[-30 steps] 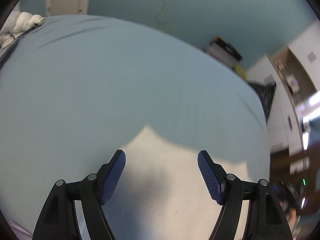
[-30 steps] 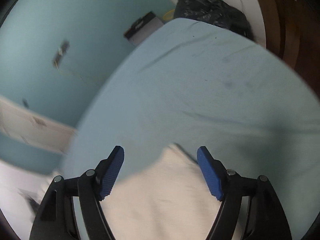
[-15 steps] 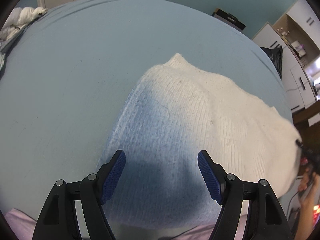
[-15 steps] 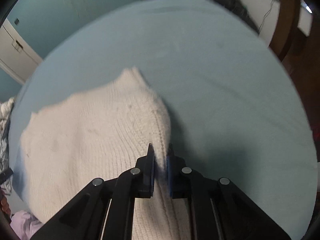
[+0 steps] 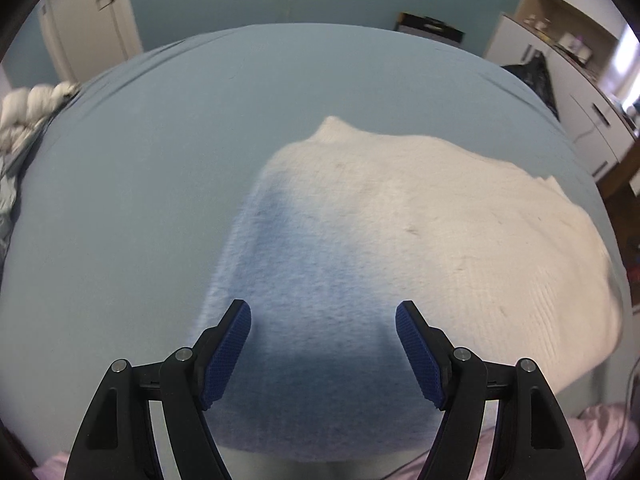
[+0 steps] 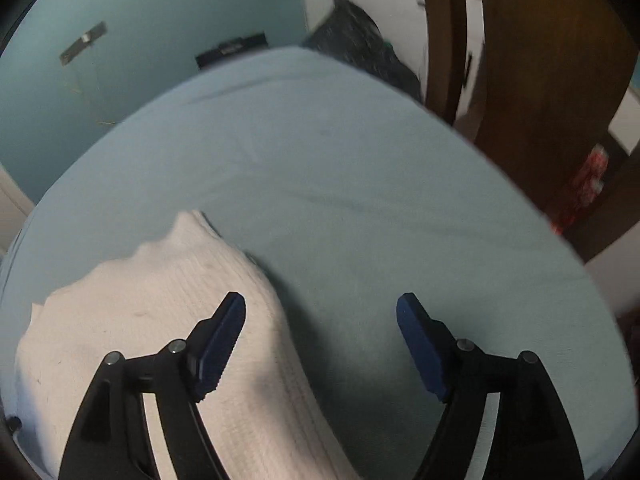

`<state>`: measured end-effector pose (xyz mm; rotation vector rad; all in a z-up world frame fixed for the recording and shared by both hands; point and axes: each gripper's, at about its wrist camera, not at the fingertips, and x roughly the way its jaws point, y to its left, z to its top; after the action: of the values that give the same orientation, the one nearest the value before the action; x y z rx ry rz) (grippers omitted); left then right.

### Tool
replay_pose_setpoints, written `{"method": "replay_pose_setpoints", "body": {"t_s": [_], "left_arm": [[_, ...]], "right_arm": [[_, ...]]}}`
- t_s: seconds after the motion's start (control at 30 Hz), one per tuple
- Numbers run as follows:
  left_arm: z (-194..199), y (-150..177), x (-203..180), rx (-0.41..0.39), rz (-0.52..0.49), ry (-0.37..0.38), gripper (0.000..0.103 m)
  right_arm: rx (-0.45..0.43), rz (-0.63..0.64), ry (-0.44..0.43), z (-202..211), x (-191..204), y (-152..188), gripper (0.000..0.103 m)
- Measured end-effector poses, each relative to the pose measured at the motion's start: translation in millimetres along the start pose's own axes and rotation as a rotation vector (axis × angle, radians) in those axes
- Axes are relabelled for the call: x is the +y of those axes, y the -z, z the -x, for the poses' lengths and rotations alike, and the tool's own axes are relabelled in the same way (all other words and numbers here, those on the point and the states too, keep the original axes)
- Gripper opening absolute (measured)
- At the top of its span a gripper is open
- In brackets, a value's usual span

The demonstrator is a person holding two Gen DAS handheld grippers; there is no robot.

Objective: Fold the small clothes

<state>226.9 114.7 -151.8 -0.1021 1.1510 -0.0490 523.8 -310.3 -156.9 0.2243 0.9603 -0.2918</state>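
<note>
The cream ribbed-knit garment (image 5: 420, 220) lies spread on the pale blue bed sheet (image 5: 140, 200). The left hand-held gripper (image 5: 323, 344) hovers over it, jaws apart and empty; the right hand-held gripper (image 6: 321, 340) is opening, straddling its edge. Loose knit could snag a fingertip and drag the fold askew.

Black gripper (image 5: 323, 312) linkages w/ silver screws, blue ribbed pads (image 5: 226, 354)

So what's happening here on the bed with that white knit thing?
A person with a gripper in each hand is folding a white knitted garment spread on a blue bedsheet. Neither gripper holds it. The left gripper hovers open over the garment's near part. The right gripper is opening, with only the garment's right edge and bare sheet between its jaws.
</note>
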Motion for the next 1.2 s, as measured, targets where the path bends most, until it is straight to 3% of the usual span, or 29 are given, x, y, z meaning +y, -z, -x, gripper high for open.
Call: {"method": "replay_pose_setpoints", "body": {"t_s": [0.17, 0.2, 0.3, 0.33, 0.4, 0.47, 0.57, 0.67, 0.73, 0.83, 0.87, 0.9, 1.0, 1.03, 1.13, 1.17, 1.2], "left_arm": [[-31, 10, -20, 0.074, -0.086, -0.023, 0.077], [-40, 16, -20, 0.076, -0.103, -0.052, 0.083], [-45, 31, -20, -0.018, -0.145, -0.107, 0.102], [-44, 35, -18, -0.040, -0.143, -0.104, 0.103], [-46, 38, -9, -0.051, -0.109, -0.059, 0.103], [-46, 38, 0, -0.048, -0.085, -0.026, 0.103], [-45, 39, -6, -0.057, -0.097, -0.042, 0.103], [-45, 38, -8, -0.057, -0.100, -0.053, 0.103], [-44, 38, -6, -0.051, -0.095, -0.048, 0.103], [-44, 37, -5, -0.051, -0.099, -0.043, 0.103], [-43, 37, -3, -0.051, -0.095, -0.039, 0.103], [-44, 37, -3, -0.051, -0.092, -0.038, 0.103], [-46, 36, -5, -0.054, -0.092, -0.043, 0.103], [-45, 37, -4, -0.053, -0.092, -0.044, 0.103], [-38, 38, -2, -0.044, -0.099, -0.041, 0.103], [-34, 38, -1, -0.041, -0.101, -0.041, 0.103], [-30, 38, 1, -0.043, -0.099, -0.043, 0.103]], "right_arm": [[0.085, 0.179, -0.108, -4, 54, 7, 0.080], [0.091, 0.191, -0.093, -13, 58, 3, 0.080], [0.109, 0.146, -0.057, -36, 42, -18, 0.080], [0.133, 0.123, -0.076, -21, 51, 4, 0.080], [0.233, 0.057, -0.132, -52, 44, -19, 0.080], [0.268, 0.018, -0.139, -65, 48, -30, 0.080], [0.299, -0.001, -0.173, -86, 56, -47, 0.080], [0.384, 0.038, -0.160, -116, 76, -51, 0.080], [0.433, 0.105, -0.093, -131, 93, -43, 0.060], [0.357, 0.252, 0.001, -121, 120, -36, 0.013], [0.315, 0.271, 0.034, -113, 125, -37, 0.006], [0.244, 0.252, 0.059, -100, 123, -41, 0.006], [0.066, 0.104, 0.019, -67, 102, -51, 0.006], [0.073, 0.099, 0.024, -73, 102, -47, 0.006], [0.222, 0.160, 0.082, -114, 110, -29, 0.006], [0.221, 0.148, 0.082, -116, 108, -26, 0.009], [0.183, 0.097, 0.074, -108, 102, -26, 0.021]]}}
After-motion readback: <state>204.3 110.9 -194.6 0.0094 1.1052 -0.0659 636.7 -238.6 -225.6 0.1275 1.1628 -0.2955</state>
